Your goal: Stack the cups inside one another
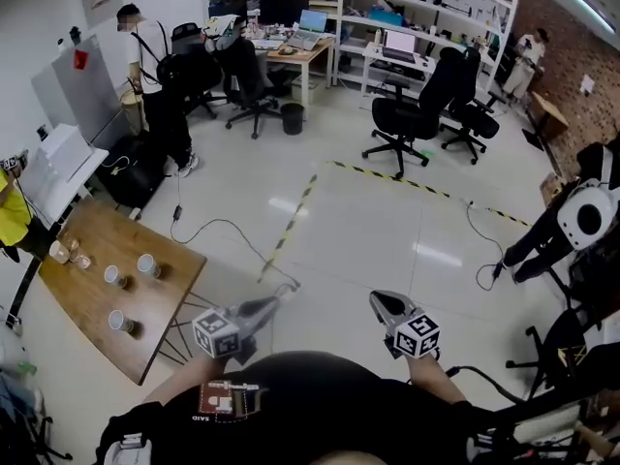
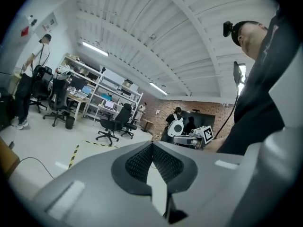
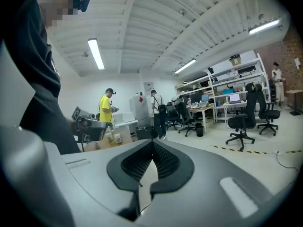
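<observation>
Several paper cups stand apart and upright on a wooden table (image 1: 160,303) at the left of the head view: one cup (image 1: 147,264), a second cup (image 1: 114,276) and a third cup (image 1: 120,322) nearer me, with more cups (image 1: 64,251) at the far end. My left gripper (image 1: 288,290) and my right gripper (image 1: 374,298) are held out over the floor, well to the right of the table. Both are shut with nothing between the jaws. The right gripper view shows two of the cups (image 3: 112,137) on the table far off, beyond its shut gripper (image 3: 152,143). The left gripper view has its shut gripper (image 2: 152,145) facing away from the table.
A person in black (image 1: 155,85) stands beyond the table and a person in yellow (image 1: 12,211) at its left end. Office chairs (image 1: 412,114), desks and shelves (image 1: 387,27) fill the back. A cable (image 1: 232,231) and striped tape (image 1: 291,223) lie on the floor.
</observation>
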`<action>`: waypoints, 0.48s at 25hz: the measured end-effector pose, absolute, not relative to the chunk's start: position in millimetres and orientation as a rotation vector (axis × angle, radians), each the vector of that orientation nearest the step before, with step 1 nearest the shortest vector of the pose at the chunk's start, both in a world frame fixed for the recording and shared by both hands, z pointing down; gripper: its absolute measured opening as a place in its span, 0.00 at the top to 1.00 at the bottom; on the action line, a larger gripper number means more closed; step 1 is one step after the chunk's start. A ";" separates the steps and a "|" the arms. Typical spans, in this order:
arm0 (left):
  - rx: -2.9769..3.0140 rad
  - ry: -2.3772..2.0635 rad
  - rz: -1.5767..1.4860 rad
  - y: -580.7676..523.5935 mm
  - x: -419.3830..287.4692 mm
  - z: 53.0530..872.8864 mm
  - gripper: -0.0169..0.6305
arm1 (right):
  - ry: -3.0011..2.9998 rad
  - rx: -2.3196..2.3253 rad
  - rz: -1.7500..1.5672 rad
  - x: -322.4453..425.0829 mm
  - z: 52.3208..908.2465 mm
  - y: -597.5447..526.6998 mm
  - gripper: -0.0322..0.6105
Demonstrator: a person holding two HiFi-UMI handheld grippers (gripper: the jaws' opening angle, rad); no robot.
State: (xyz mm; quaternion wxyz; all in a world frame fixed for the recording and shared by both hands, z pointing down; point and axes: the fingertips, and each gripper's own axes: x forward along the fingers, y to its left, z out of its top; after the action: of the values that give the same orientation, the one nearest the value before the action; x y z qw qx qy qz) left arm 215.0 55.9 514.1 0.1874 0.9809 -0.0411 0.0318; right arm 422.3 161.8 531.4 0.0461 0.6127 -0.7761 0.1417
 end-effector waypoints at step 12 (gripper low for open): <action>2.778 -0.181 0.031 -73.2 172.0 510.7 0.97 | -2.378 1.841 0.413 393.6 519.6 22.1 0.93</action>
State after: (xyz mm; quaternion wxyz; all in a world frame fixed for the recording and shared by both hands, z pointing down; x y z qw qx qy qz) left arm 172.0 -73.2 510.7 0.1776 0.9820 -0.0640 0.0111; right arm 393.6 22.1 519.6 0.0529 0.6055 -0.7824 0.1359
